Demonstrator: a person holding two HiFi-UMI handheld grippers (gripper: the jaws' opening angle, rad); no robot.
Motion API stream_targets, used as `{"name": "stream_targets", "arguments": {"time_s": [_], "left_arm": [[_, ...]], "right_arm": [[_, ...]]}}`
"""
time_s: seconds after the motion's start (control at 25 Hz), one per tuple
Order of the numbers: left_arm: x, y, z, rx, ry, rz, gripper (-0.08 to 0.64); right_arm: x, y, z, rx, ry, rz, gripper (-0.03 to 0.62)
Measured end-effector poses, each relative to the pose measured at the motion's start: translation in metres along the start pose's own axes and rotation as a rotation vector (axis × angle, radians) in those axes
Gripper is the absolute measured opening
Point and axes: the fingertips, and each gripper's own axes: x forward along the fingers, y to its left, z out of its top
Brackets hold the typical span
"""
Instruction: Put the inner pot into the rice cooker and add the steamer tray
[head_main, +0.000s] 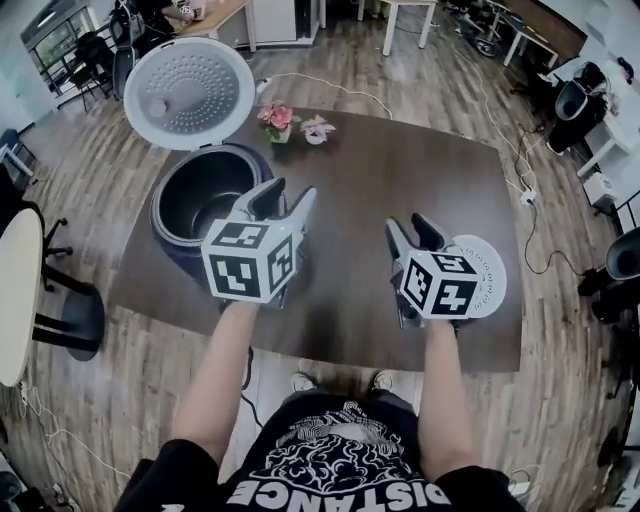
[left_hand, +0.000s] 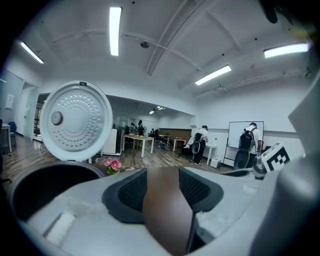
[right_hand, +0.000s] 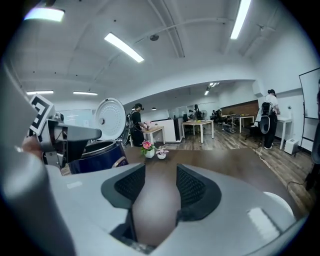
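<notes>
the dark brown table (head_main: 400, 180) fills the middle of the head view. at its upper left stands the dark blue rice cooker (head_main: 163, 240), its white lid (head_main: 190, 92) swung up and open; whether the inner pot sits in it i cannot tell. the white steamer tray (head_main: 488, 272) lies flat at the table's right, partly under the right tool (head_main: 410, 228). the left tool (head_main: 287, 193) hovers beside the cooker. both tools are spread with nothing between them. two small flower pots (head_main: 278, 118) stand at the far edge.
</notes>
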Motion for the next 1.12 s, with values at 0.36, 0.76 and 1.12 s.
{"name": "stream_targets", "arguments": {"time_s": [0.36,0.76,1.12], "left_arm": [[0.079,-0.129,-0.060,-0.012,0.117,-0.167,0.219],[0.133,-0.223,-0.132,-0.069,0.234,-0.226,0.238],[0.178,-0.271,-0.189,-0.188,0.395,-0.211,0.238]], "right_arm": [[-0.059,-0.101,-0.035,0.068,0.020,-0.113,0.247],[-0.122,-0.214,-0.085,0.166,0.030,-0.203,0.282],[-0.130,-0.301,-0.113,0.232,0.110,-0.208,0.302]]}}
